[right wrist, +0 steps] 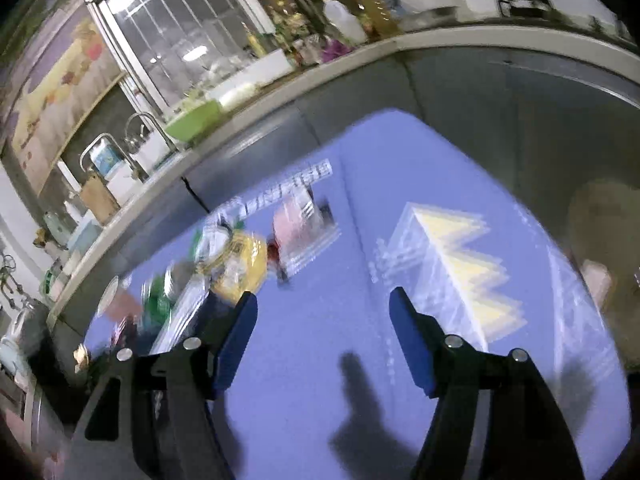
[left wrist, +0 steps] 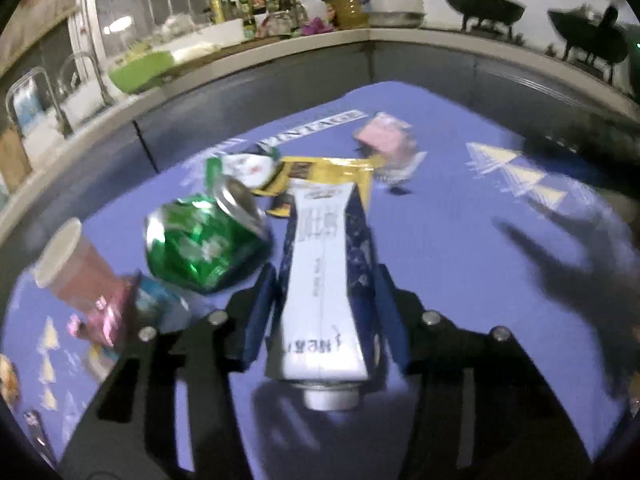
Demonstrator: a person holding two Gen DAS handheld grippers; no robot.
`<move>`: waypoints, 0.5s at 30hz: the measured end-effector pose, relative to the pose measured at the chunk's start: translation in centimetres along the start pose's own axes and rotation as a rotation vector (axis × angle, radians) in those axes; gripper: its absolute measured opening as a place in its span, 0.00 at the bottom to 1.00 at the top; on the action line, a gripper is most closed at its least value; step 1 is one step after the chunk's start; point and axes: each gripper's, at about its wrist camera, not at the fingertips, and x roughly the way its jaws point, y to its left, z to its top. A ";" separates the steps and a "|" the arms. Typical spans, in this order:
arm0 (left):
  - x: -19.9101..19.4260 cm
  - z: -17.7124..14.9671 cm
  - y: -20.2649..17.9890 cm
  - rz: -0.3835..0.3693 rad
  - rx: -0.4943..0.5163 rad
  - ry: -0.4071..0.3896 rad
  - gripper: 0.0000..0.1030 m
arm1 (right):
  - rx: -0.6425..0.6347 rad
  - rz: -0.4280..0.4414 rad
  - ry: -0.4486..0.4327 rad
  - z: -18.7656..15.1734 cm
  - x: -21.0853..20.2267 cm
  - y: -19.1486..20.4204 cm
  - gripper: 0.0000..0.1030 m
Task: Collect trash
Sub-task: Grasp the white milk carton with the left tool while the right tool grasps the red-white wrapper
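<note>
**Carton in the tongs, most of the litter still out**

The left tongs are clenched on a blue-and-white carton, its white cap pointing back toward the handle and its folded end toward twelve o'clock. From here it looks as though this piece is being picked up. The right tongs stand released, nothing between the blue pads, only the bare purple cloth of the table beneath them.

Plenty remains, I'd say. Seen from the left side, a crushed green can lies just beside the carton at ten o'clock, and a paper cup lies tipped over farther out at nine. A yellow wrapper sits under the carton's far end at twelve, with a green-and-white crumpled wrapper at eleven and a pink packet near one o'clock. Something shiny and pink lies below the cup at eight, too blurred to name.

No bin or bag shows in either view, so where the carton will go I cannot tell.
</note>
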 end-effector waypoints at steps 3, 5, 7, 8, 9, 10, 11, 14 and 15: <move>-1.5 -1.3 -0.2 -0.036 -0.041 0.005 0.45 | 0.017 0.035 0.052 3.7 5.3 -0.3 0.63; -2.4 -2.0 -0.1 -0.069 -0.067 0.015 0.45 | 0.028 0.064 0.091 5.0 8.3 -0.2 0.63; -3.0 -2.6 0.1 -0.091 -0.096 0.027 0.45 | 0.020 0.077 0.126 5.8 10.7 0.0 0.62; -3.2 -2.8 0.1 -0.089 -0.099 0.031 0.46 | 0.007 0.087 0.143 5.9 11.4 0.2 0.50; -3.3 -3.0 0.1 -0.081 -0.100 0.037 0.47 | -0.005 0.090 0.152 5.9 11.8 0.2 0.39; -3.1 -3.0 0.1 -0.067 -0.102 0.047 0.52 | -0.022 0.086 0.176 5.6 12.2 0.4 0.16; -3.0 -3.0 0.1 -0.061 -0.105 0.051 0.60 | -0.022 0.097 0.200 5.1 12.2 0.3 0.11; -2.2 -2.8 0.5 -0.051 -0.135 0.064 0.67 | 0.021 0.154 0.202 3.0 9.8 -0.4 0.04; -2.0 -2.7 0.5 -0.050 -0.141 0.068 0.67 | 0.044 0.172 0.190 1.9 7.9 -0.9 0.04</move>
